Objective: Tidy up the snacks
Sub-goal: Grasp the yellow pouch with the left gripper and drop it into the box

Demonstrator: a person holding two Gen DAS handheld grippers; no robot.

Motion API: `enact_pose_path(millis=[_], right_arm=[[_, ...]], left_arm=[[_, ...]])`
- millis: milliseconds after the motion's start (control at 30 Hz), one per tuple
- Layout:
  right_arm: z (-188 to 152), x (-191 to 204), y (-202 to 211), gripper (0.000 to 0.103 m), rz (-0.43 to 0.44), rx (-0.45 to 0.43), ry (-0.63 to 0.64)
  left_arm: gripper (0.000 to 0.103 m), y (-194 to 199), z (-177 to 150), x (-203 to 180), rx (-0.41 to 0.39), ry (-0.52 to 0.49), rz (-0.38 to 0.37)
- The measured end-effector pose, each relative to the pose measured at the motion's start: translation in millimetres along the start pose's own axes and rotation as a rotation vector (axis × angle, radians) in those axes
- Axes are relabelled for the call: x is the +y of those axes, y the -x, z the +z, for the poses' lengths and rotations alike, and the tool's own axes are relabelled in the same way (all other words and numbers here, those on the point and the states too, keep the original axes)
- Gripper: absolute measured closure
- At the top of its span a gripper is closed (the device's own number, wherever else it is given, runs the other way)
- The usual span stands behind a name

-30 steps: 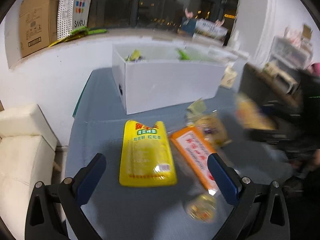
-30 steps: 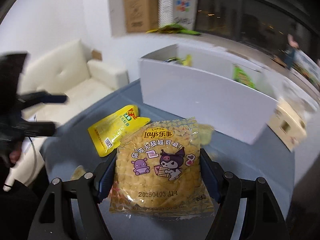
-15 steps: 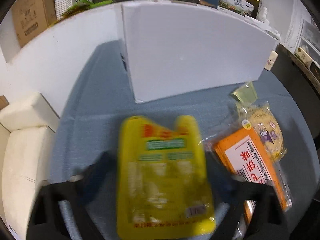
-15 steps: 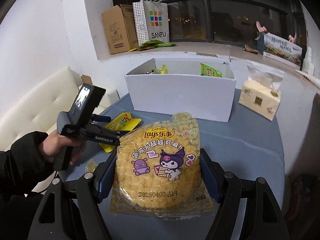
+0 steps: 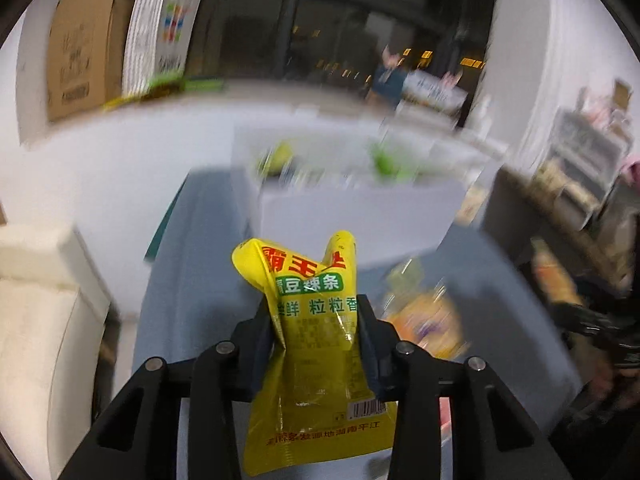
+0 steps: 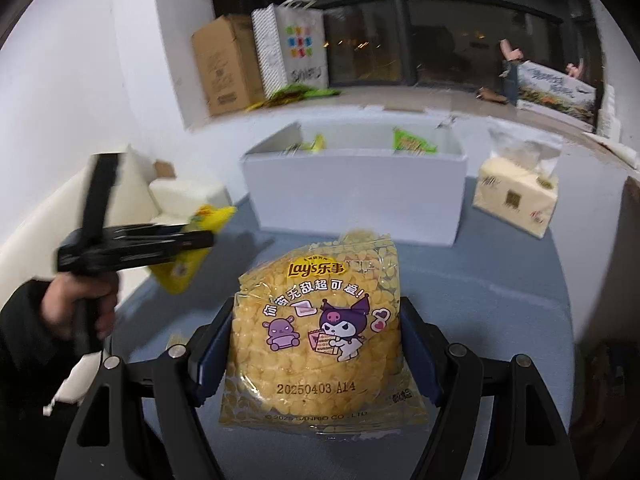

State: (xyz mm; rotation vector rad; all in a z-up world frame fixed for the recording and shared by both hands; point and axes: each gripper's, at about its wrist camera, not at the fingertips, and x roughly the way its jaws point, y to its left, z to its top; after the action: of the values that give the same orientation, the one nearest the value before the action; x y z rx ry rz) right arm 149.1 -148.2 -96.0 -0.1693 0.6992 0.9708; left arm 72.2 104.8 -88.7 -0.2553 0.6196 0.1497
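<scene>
1. Since the earlier frame, the yellow snack pouch [image 5: 316, 344] had left the grey tabletop [image 5: 192, 280] and was up between the fingers of the left gripper [image 5: 316, 320], whose jaws had just been closing and now pinched the pouch at its middle, creasing the foil.
2. Left wrist view: the pouch's top stood toward 12 o'clock and its barcode end hung toward 6 o'clock. The white box [image 5: 352, 220] stood beyond it at 12 o'clock, with green and yellow packets showing inside, though blur left them unidentifiable.
3. Left wrist view: an orange packet [image 5: 424, 316] lay on the table at 3 o'clock of the gripper; it was smeared by motion, so its state was uncertain.
4. Right wrist view: the right gripper [image 6: 316, 344] held a Lay's snack bag [image 6: 320, 332], with its fingers set fairly wide and pressing the bag's two sides. The bag's top pointed to 12 o'clock, toward the box.
5. Right wrist view: a hand [image 6: 80, 300] in a dark sleeve carried the left gripper at 9 o'clock, the yellow pouch clear of the table in its fingers.
6. Right wrist view: a tissue pack [image 6: 516, 200] sat on the table at 2 o'clock, just beside the box.
</scene>
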Motion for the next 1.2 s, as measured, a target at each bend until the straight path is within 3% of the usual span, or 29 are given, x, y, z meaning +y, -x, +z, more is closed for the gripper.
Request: enact_pose_path(millis=[133, 267, 500, 700, 733, 767, 800, 833, 900, 1100, 1200], right_arm=[[50, -17, 0, 0.024, -0.033, -0.085, -0.055], [113, -38, -17, 0.024, -0.026, -0.132, -0.135], [195, -56, -86, 0.023, -0.096, -0.081, -0.123], [209, -82, -134, 0.023, -0.110, 0.017, -0.170], [209, -83, -138, 0.024, -0.112, 0.024, -0.164], [209, -85, -141, 0.024, -0.115, 0.027, -0.158], [207, -88, -145, 0.023, -0.112, 0.037, -0.154], [207, -90, -149, 0.017, -0.098, 0.048, -0.156], [204, -93, -154, 0.000, -0.081, 0.065, -0.164], [194, -90, -145, 0.000, -0.069, 0.041, -0.136], [194, -80, -132, 0.000, -0.074, 0.006, -0.097]], left_arm=[[0.061, 7, 64, -14, -0.100, -0.027, -0.041], [0.061, -12, 125, -20, -0.143, -0.042, -0.057], [0.061, -82, 189, -23, -0.082, -0.046, -0.027], [0.059, -125, 191, -8, 0.000, -0.030, -0.009], [0.047, -129, 189, -5, 0.006, -0.026, 0.013], [0.028, -131, 187, -2, 0.001, -0.021, 0.038], [0.019, -132, 185, 1, 0.002, -0.014, 0.049], [0.002, -134, 183, 5, 0.010, 0.005, 0.058], [0.000, -132, 180, 11, 0.018, 0.021, 0.056], [0.000, -114, 170, 5, 0.020, -0.038, 0.078], [0.000, -95, 166, 1, 0.000, -0.042, 0.046]])
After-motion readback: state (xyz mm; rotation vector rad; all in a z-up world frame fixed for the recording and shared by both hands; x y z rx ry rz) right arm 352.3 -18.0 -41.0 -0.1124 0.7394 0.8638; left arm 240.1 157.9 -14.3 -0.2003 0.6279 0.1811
